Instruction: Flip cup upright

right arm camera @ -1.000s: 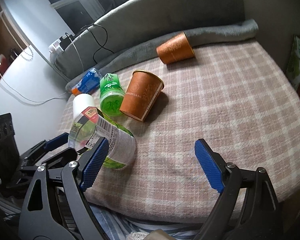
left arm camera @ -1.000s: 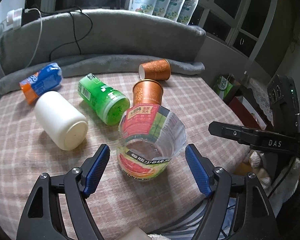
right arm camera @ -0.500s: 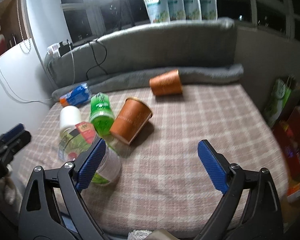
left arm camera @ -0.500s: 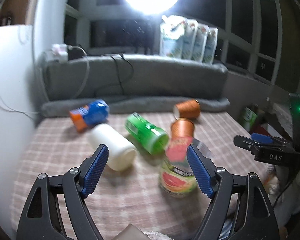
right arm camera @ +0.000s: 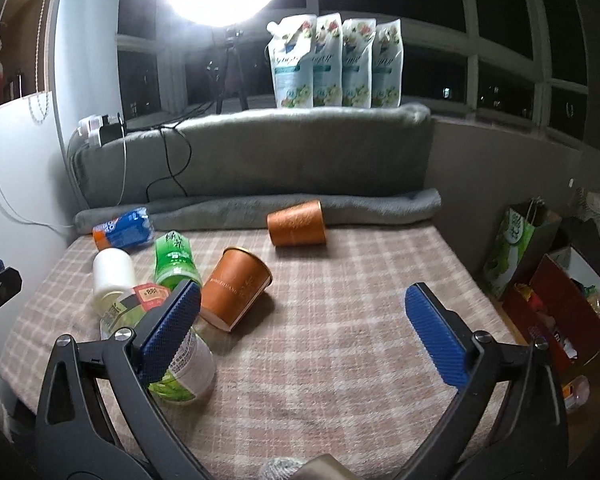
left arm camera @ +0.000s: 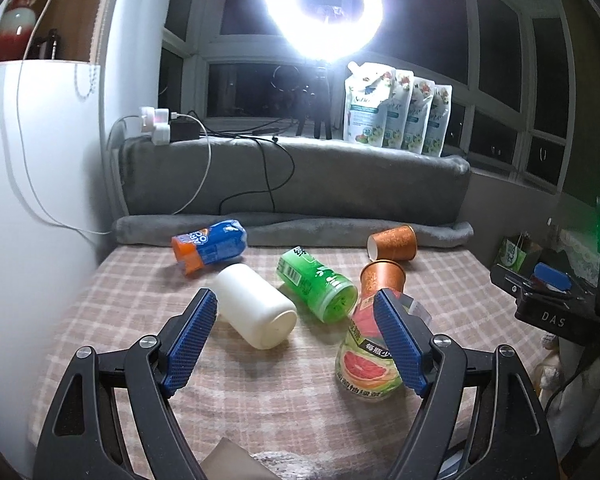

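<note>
A clear cut-off bottle cup with a grapefruit label [left arm camera: 366,364] stands upright near the front of the checked bed cover; it also shows in the right wrist view [right arm camera: 180,376]. My left gripper [left arm camera: 296,344] is open and empty above the front edge, the cup just behind its right finger. My right gripper [right arm camera: 304,332] is open and empty, the cup behind its left finger. Two copper paper cups lie on their sides, one leaning beside the clear cup [right arm camera: 238,294] and one at the back [right arm camera: 297,229].
A white bottle [left arm camera: 256,310], a green bottle [left arm camera: 318,286] and a blue-orange packet [left arm camera: 208,246] lie on the cover. A rolled grey blanket [right arm camera: 340,210] and grey cushion bound the back. Bags and boxes [right arm camera: 560,292] stand off the right edge.
Both grippers have pulled back and tilted upward, away from the clear cup. The cup now stands free on the cover, no longer between the left gripper's fingers.
</note>
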